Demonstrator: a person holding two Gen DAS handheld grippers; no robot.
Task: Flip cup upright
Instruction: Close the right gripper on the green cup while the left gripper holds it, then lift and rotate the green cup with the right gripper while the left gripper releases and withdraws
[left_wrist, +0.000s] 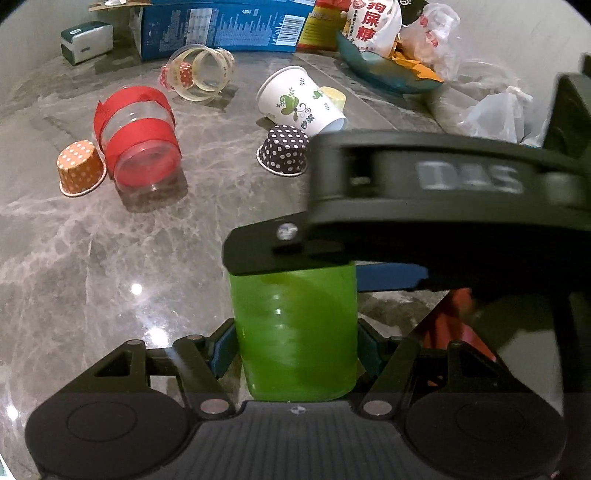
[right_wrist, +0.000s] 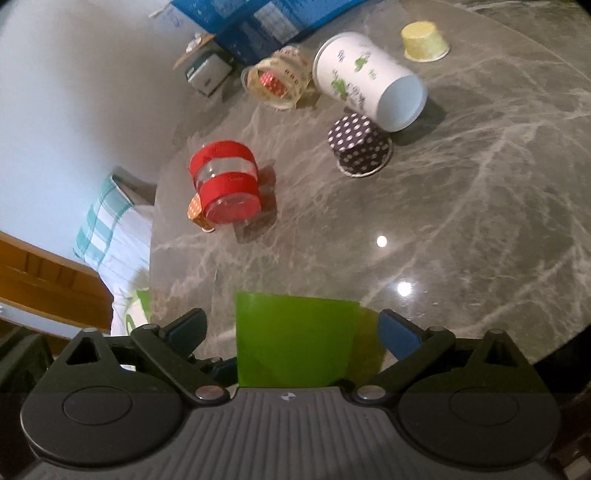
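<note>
A green plastic cup (left_wrist: 295, 332) stands between the blue pads of my left gripper (left_wrist: 295, 347), which is shut on its sides. My right gripper's black body (left_wrist: 424, 192) reaches over the cup's top from the right. In the right wrist view the green cup (right_wrist: 295, 339) sits between the blue fingers (right_wrist: 399, 332) of my right gripper (right_wrist: 291, 332), which stand apart from its sides, so it is open. The cup's rim is hidden in both views.
On the grey marble table (left_wrist: 92, 258) lie a red-banded clear jar (left_wrist: 136, 136), an orange dotted cup (left_wrist: 79, 168), a dark dotted cup (left_wrist: 284, 149), a tipped white paper cup (left_wrist: 299, 101), a clear tub (left_wrist: 199, 74). Boxes, a dish and bags line the back.
</note>
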